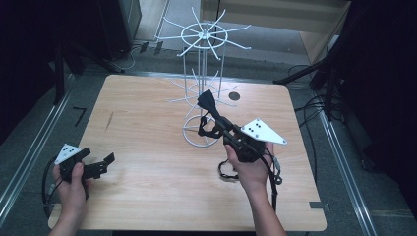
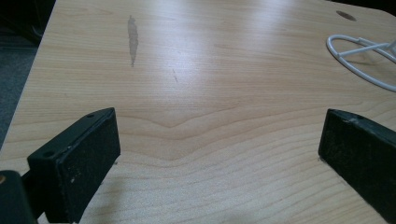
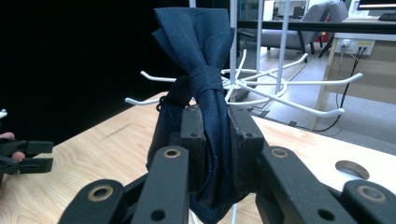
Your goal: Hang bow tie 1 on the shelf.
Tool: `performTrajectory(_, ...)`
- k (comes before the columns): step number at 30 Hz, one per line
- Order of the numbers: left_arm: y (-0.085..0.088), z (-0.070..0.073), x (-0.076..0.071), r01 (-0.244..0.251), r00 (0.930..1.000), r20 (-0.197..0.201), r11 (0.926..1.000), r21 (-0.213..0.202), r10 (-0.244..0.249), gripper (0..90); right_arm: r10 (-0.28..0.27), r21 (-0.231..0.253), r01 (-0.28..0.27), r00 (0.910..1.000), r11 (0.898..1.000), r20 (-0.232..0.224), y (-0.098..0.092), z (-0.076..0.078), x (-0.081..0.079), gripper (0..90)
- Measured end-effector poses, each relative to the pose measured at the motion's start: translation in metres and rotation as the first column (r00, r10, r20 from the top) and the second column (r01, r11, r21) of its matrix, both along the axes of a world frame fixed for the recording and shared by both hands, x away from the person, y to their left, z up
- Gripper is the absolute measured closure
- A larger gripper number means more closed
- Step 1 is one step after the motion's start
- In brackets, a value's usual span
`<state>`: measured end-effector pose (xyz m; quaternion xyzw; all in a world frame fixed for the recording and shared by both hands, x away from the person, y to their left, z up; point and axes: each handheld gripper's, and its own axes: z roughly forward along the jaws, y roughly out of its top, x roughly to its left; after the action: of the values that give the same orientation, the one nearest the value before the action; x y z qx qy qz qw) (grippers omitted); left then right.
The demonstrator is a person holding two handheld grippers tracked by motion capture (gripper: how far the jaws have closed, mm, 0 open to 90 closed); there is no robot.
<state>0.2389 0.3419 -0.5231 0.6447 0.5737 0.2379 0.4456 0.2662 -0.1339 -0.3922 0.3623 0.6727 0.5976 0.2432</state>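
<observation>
Right gripper (image 3: 215,140) clamped on a navy bow tie (image 3: 198,56) just below its knot, held up near the white wire rack (image 1: 202,73); left gripper (image 2: 219,154) spread, empty, over the table (image 2: 210,70); fabric looks soft, light, best held at the knot.

No legible text, label, brand or number was found in any of the three views. A dark mark resembling the figure 7 was noted on the floor (image 1: 78,115) left of the table (image 1: 147,147), but it could not be confirmed as a numeral.
</observation>
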Motion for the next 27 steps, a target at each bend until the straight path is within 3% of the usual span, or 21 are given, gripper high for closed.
performTrajectory(12, 0.0, 0.0, 0.0, 0.002, 1.0, 0.0, 1.0, -0.001, -0.002, 0.0, -0.032, 0.037, 0.033, 0.999, 0.999, -0.03, -0.01, -0.003, 0.01, 79.0)
performTrajectory(27, 0.0, 0.0, 0.0, 0.003, 1.0, 0.001, 1.0, 0.001, -0.003, 0.0, -0.07, 0.013, 0.071, 0.9941, 0.997, -0.083, -0.004, -0.027, 0.025, 76.0)
